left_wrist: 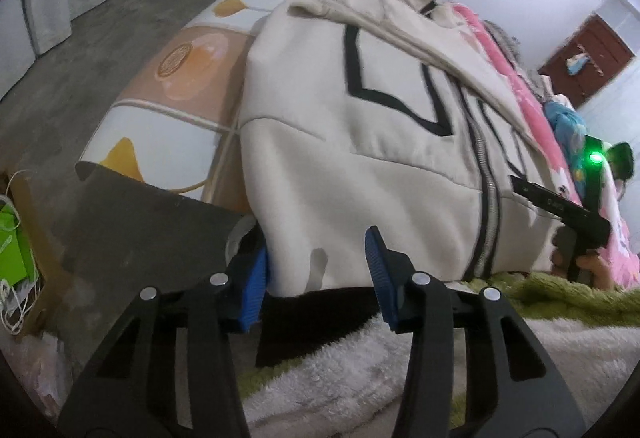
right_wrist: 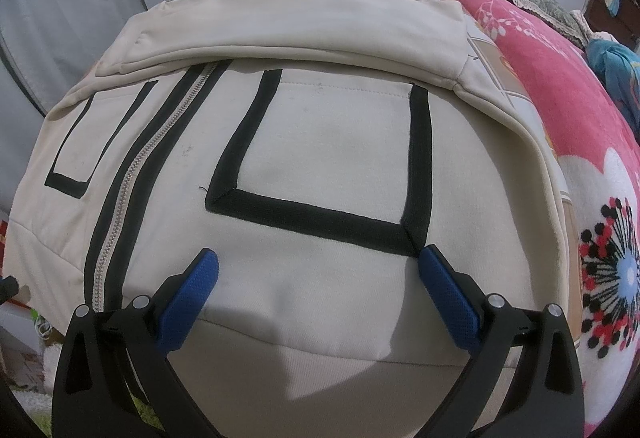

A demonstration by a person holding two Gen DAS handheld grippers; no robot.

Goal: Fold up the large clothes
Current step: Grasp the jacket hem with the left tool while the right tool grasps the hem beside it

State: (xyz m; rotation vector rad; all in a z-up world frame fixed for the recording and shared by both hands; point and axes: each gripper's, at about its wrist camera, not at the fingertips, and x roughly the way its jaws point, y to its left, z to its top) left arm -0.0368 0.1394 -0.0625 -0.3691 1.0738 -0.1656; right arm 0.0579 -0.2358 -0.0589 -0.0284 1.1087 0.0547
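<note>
On the bed (left_wrist: 188, 78), over its orange-and-white patterned sheet, lies the big cream jacket (right_wrist: 320, 142), front up, zip closed, black trim boxing both chest panels, sleeves already laid across the chest. Its collar sits at the far end and its hem faces us at the near edge.

Left claw (left_wrist: 320, 270) is down at the hem's corner, part-closed, with the cream edge sitting between the blue pads. The left pad touches the cloth; the right one looks just clear of it, so I'd call that a grab in progress, not a pinch yet. Right claw (right_wrist: 318, 290) hovers wide over the lower panel, just below the black trim, nothing in it; in the left camera it shows as a dark shape with a green light.

My read: sleeves are in, so this is the start of the hem-to-collar fold. Next move calls for both claws to pinch the bottom edge, one at each side, catching both layers, then carry it evenly toward the collar so the zip stays straight.

Writing? A few pale characters on the right claw's body, too small to read. No brand visible on the jacket.
</note>
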